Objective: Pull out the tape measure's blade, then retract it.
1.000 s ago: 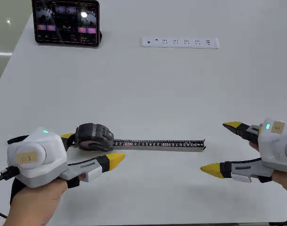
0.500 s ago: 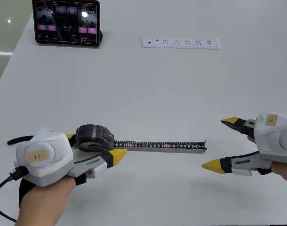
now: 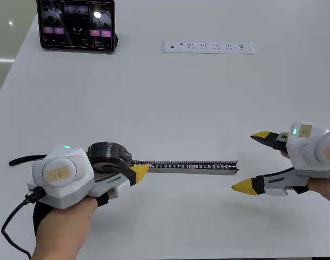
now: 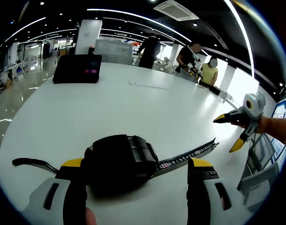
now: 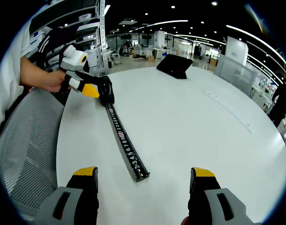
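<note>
Left gripper [image 4: 136, 164] has closed in on the case [image 3: 108, 156] over the last second. Its jaws are spread and now straddle the case; one looks to rest against its side, the other stands apart, with the blade [image 3: 186, 164] running out between them. Not clamped.

Right gripper [image 3: 250, 161]: released, jaws wide, just beyond the tip [image 3: 235, 167] and not touching it. It has edged slightly up.

Blade lies flat and extended on the table [image 3: 181, 97], same length as before.

Judgement: pull-out done, retraction pending. Left jaws probably need to pin the case first. Risks: blade whipping back, case skidding.
</note>
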{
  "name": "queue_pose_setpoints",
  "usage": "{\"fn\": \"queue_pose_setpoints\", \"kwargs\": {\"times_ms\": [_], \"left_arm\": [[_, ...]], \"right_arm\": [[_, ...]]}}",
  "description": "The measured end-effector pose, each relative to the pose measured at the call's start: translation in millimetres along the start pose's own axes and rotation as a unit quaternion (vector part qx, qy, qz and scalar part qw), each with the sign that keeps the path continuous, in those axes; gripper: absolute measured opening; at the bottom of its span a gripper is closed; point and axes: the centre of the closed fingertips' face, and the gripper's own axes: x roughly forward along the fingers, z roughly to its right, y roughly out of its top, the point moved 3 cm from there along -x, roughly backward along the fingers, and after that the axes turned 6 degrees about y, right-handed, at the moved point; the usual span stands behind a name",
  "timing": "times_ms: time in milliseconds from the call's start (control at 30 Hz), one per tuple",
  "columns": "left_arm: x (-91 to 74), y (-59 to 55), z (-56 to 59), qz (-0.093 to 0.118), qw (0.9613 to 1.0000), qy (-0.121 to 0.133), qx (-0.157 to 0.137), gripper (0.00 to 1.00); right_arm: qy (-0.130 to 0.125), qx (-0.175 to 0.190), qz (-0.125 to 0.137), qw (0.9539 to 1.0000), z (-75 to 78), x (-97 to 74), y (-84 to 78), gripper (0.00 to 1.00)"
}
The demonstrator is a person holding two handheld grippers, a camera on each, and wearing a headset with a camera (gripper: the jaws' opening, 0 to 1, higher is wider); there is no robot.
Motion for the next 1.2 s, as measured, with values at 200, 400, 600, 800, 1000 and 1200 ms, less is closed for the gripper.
{"fn": "queue_pose_setpoints", "kwargs": {"times_ms": [200, 400, 600, 800, 1000, 1200], "left_arm": [[2.2, 0.3, -1.8, 0.001, 0.9998, 0.02, -0.007, 0.83], [2.3, -0.2, -2.1, 0.002, 0.9995, 0.032, -0.007, 0.81], [3.5, -0.5, -4.6, -0.001, 0.999, 0.045, -0.006, 0.77], [4.8, -0.2, -7.2, -0.002, 0.9985, 0.054, -0.011, 0.73], [4.7, -0.5, -9.8, -0.003, 0.9982, 0.059, -0.011, 0.69], [5.7, -0.1, -12.9, -0.005, 0.9977, 0.066, -0.014, 0.64]], "right_arm": [[0.009, -0.002, -0.006, 0.9999, 0.9, 2.2, -2.0, 0.76], [0.02, -0.007, -0.014, 0.9997, -1.6, 6.8, -3.8, 0.72], [0.034, -0.01, -0.025, 0.9991, -3.9, 12.2, -6.5, 0.69], [0.042, -0.012, -0.032, 0.9985, -4.4, 15.2, -9.1, 0.68], [0.048, -0.013, -0.035, 0.9982, -3.7, 16.8, -10.6, 0.66], [0.052, -0.014, -0.04, 0.9978, -4.1, 18.5, -11.7, 0.63]]}}
